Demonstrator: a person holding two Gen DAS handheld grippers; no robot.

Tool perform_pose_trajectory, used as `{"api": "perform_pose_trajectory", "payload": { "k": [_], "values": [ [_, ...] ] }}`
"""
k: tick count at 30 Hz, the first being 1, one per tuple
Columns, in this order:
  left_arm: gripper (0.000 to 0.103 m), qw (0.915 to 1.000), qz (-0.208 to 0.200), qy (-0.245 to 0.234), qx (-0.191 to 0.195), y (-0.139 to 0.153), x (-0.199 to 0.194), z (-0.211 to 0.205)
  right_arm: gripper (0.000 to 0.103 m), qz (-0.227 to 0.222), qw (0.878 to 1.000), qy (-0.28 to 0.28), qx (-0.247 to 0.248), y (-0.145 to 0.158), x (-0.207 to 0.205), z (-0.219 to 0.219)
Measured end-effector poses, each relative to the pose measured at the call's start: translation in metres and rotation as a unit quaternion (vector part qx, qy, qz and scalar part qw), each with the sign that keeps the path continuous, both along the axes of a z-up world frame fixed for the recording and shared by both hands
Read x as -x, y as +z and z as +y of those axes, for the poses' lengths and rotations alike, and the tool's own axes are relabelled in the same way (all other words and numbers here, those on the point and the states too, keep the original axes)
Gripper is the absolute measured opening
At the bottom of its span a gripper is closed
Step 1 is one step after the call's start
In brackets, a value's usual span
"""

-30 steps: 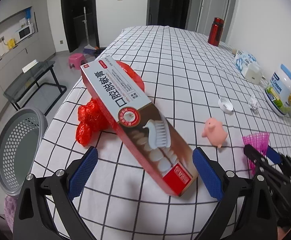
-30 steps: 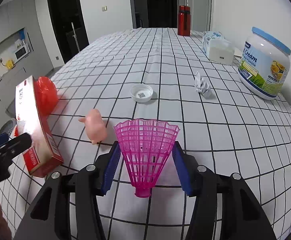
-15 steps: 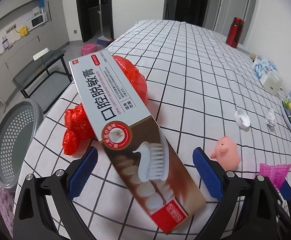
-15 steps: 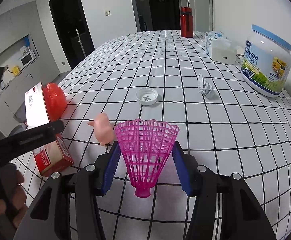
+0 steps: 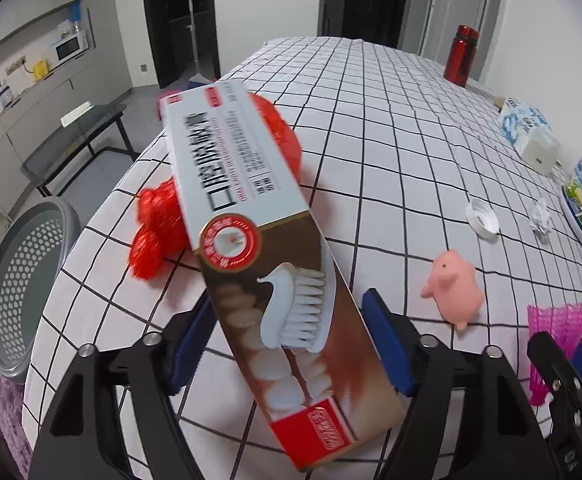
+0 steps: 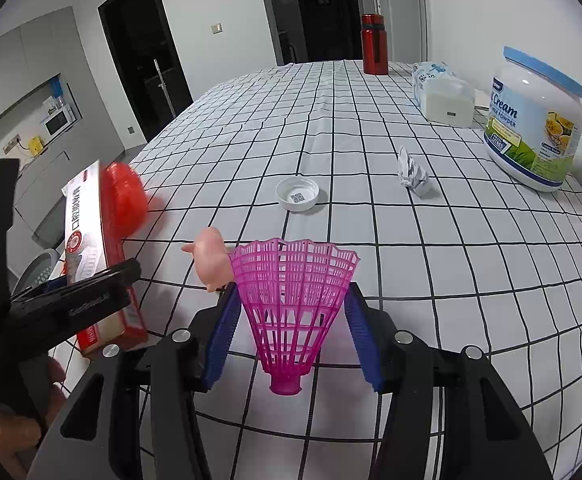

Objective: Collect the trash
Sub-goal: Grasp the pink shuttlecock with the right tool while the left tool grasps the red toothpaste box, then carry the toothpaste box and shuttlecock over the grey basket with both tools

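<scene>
Two pieces are in hand, none binned: the left gripper, jaws just closing, straddles the toothpaste box on the table, the right gripper clamps the pink shuttlecock, and the grey basket waits beside the table.

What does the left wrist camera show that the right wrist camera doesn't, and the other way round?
Only the left wrist view shows the crumpled red net bag beside the toothpaste box, whose printed front faces it, and the grey basket's perforated inside. Only the right wrist view shows the pink shuttlecock whole, between the right gripper's pads, and a hand holding the left gripper. Both show the pink pig, white cap, crumpled paper, red bottle and cream jar.
</scene>
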State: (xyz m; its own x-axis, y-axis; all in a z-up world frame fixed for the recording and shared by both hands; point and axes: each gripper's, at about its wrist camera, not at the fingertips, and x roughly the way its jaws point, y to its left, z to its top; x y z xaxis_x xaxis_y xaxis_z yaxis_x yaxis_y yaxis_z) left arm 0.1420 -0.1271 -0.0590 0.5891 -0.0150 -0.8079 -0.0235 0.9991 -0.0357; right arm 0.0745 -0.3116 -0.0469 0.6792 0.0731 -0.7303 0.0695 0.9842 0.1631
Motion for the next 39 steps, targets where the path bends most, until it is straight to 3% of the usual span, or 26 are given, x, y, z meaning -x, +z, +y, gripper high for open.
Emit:
{"api": "perform_pose_trajectory", "payload": {
  "k": [7, 19, 29, 39],
  "values": [
    [0.056, 0.9995, -0.002, -0.029, 0.015, 0.006, 0.017, 0.006, 0.052, -0.001, 1.0, 0.001, 0.001, -0.001, 0.0, 0.001],
    [0.053, 0.9971, -0.038, -0.063, 0.021, 0.037, 0.056, 0.036, 0.052, -0.013, 1.0, 0.005, -0.005, 0.004, 0.009, 0.017],
    [0.052, 0.9953, -0.047, -0.074, 0.042, 0.045, 0.077, 0.072, 0.052, -0.011, 1.0, -0.009, -0.017, 0.004, 0.022, 0.033],
    [0.051, 0.9953, -0.06, -0.059, 0.048, 0.052, 0.086, 0.117, 0.052, -0.019, 0.999, 0.022, -0.02, 0.016, 0.03, 0.082]
  ]
}}
